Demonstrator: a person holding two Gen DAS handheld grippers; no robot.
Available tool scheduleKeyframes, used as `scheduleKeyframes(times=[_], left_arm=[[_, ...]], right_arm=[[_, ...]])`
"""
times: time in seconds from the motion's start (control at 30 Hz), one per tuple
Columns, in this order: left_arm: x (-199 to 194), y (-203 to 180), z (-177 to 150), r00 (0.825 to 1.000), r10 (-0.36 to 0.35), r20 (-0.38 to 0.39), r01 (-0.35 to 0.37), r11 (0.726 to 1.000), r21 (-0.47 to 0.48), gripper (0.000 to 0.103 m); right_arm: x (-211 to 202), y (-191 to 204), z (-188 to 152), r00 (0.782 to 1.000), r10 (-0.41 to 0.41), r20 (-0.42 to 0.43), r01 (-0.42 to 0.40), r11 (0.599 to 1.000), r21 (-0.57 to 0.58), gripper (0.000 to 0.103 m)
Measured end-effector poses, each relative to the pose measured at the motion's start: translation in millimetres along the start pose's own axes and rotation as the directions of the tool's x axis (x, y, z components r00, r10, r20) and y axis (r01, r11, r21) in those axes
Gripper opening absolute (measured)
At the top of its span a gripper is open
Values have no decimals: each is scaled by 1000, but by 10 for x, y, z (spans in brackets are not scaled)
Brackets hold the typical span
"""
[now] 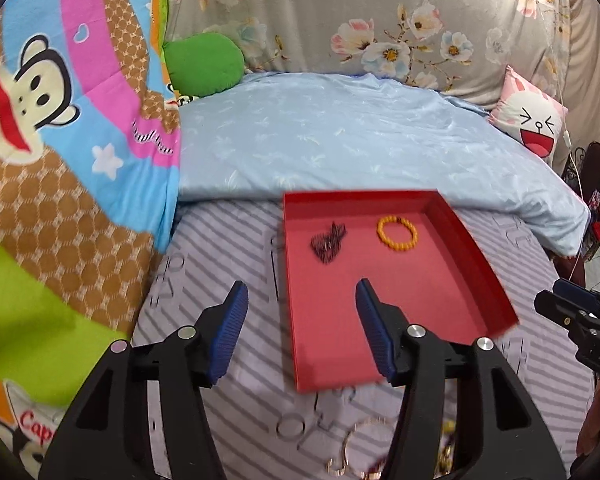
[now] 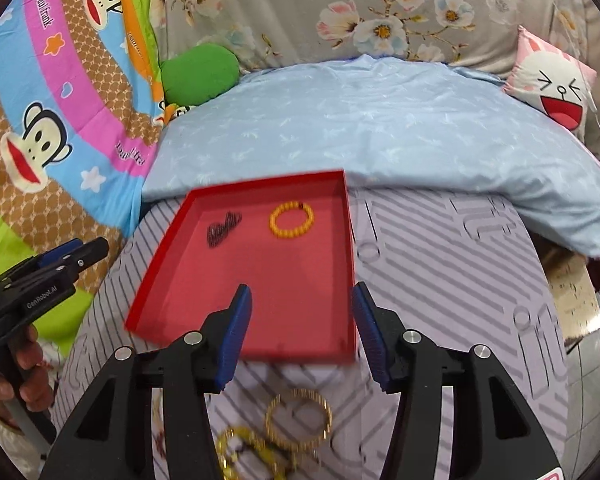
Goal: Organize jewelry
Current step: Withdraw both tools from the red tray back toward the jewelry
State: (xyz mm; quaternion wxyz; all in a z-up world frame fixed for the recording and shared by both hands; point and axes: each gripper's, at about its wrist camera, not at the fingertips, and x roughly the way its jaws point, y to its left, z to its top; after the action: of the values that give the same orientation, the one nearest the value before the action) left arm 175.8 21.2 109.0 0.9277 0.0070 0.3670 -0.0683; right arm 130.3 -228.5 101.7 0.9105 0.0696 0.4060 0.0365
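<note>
Left wrist view: left tongs (image 1: 300, 308) apart, nothing between them, above the shallow red cardboard tray (image 1: 476, 256) on the striped bed sheet (image 1: 228, 248); orange bead bracelet (image 1: 397, 232) and dark chain tangle (image 1: 329, 242) lie inside.
Right wrist view: right tongs (image 2: 300, 312) apart, empty; gold chain bracelets (image 2: 300, 420) lie on the sheet just before the tray.
Risk: fine links on soft fabric could slip the pads, or snag together.

Both fisheye cameras sat on their hand-held grippers, looking forward and steeply down along the fingers at the bed from close range. The left view faced the red tray (image 1: 456, 240) from its left, the right view from its right; both shared the tray, the blue pillow (image 1: 360, 136) and the floral bedding.
</note>
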Motion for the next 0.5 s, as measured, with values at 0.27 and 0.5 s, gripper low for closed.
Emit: scheduleKeyframes(times=[0.27, 0.5], left_arm=[[-207, -128, -858, 998, 2, -70, -2, 1000, 9, 55], [-295, -153, -1429, 990, -31, -141, 25, 999, -42, 58]], right_arm=[[-236, -66, -755, 998, -54, -33, 55, 998, 17, 51], [-263, -66, -1241, 994, -45, -99, 49, 998, 38, 51]])
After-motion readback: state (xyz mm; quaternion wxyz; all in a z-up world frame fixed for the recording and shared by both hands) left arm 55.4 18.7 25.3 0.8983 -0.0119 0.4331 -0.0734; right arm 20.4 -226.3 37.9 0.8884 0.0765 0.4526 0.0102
